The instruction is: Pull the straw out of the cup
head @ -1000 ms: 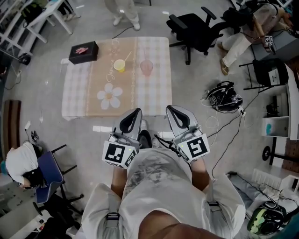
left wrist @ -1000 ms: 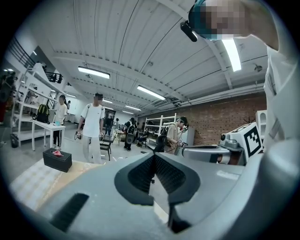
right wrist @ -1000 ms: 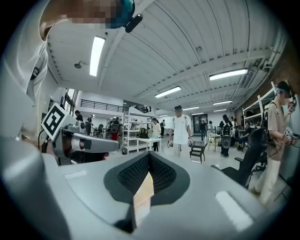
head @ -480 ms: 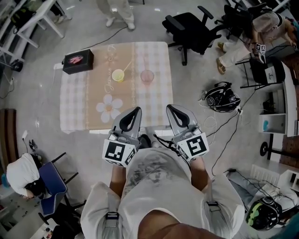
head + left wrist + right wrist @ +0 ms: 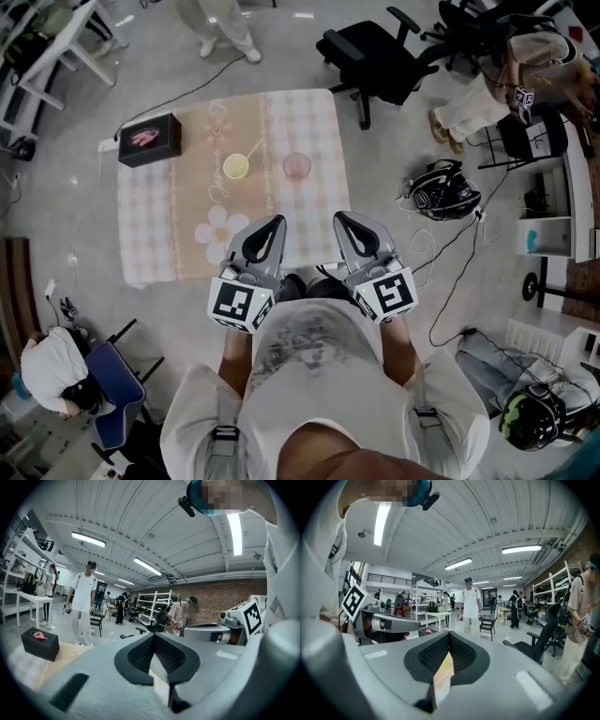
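Note:
A yellow cup [image 5: 235,167] with a pale straw [image 5: 250,150] leaning to the upper right stands on a checked tablecloth [image 5: 150,216] with a flower print. A pink cup [image 5: 297,166] stands to its right. My left gripper [image 5: 266,232] and right gripper [image 5: 352,229] are held side by side at the table's near edge, well short of both cups. Both are shut with nothing between the pads. In the left gripper view the left gripper [image 5: 153,635] has its tips together, as does the right gripper [image 5: 449,634] in the right gripper view.
A black box [image 5: 148,140] sits on the table's far left corner. A black office chair [image 5: 373,56] stands beyond the right corner. A headset [image 5: 447,193] and cables lie on the floor to the right. A person [image 5: 225,26] stands beyond the table.
The table has drawn nearer: its near edge now reaches the gripper tips. Both grippers stay shut and side by side, carried forward with the body.

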Available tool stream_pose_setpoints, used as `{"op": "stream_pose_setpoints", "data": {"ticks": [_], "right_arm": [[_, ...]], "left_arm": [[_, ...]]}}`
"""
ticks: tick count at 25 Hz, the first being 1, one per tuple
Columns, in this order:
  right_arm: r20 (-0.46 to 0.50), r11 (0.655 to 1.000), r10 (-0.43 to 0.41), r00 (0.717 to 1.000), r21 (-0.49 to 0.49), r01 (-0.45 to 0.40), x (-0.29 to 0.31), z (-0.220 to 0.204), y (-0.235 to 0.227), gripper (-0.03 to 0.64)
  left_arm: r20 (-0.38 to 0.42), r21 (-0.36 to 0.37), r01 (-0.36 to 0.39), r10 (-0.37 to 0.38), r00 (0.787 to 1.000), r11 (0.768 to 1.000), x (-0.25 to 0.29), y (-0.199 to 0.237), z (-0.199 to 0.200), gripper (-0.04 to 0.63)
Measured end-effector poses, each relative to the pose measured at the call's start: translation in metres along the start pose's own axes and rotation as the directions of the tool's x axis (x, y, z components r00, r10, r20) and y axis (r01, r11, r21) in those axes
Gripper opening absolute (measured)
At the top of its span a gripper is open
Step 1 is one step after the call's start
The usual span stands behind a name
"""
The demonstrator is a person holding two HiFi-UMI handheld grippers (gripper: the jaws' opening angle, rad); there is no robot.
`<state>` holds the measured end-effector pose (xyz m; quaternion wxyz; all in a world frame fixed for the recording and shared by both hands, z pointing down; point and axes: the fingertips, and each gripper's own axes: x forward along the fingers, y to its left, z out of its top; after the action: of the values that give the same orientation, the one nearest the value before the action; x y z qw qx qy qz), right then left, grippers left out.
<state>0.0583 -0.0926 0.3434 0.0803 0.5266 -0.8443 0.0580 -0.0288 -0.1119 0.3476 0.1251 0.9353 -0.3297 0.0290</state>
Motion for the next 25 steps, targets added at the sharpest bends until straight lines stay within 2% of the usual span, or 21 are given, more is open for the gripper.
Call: {"op": "stream_pose_setpoints", "data": {"ticks": [7,13,18,25], "right_arm": [[-0.038,1.0,0.008,0.999,0.015,-0.007,0.016,-0.013,-0.016,0.009],[-0.06,0.996,0.079,0.995,0.038,-0.077,0.032,-0.026,-0.027,0.011],[-0.076,0.99,0.137,0.988,0.029,-0.135,0.054,-0.036,-0.039,0.011],[-0.097,0.983,0.181,0.979,0.046,-0.177,0.079,-0.053,-0.055,0.011]], "left_arm": [[-0.024,-0.035,-0.009,0.008,1.0,0.999,0.02,0.013,-0.012,0.005],[-0.046,-0.03,-0.07,0.068,0.997,0.997,0.036,0.024,-0.02,0.005],[-0.045,-0.061,-0.127,0.125,0.991,0.99,0.055,0.036,-0.029,0.005],[-0.061,-0.08,-0.171,0.166,0.984,0.982,0.075,0.05,-0.045,0.005]]}}
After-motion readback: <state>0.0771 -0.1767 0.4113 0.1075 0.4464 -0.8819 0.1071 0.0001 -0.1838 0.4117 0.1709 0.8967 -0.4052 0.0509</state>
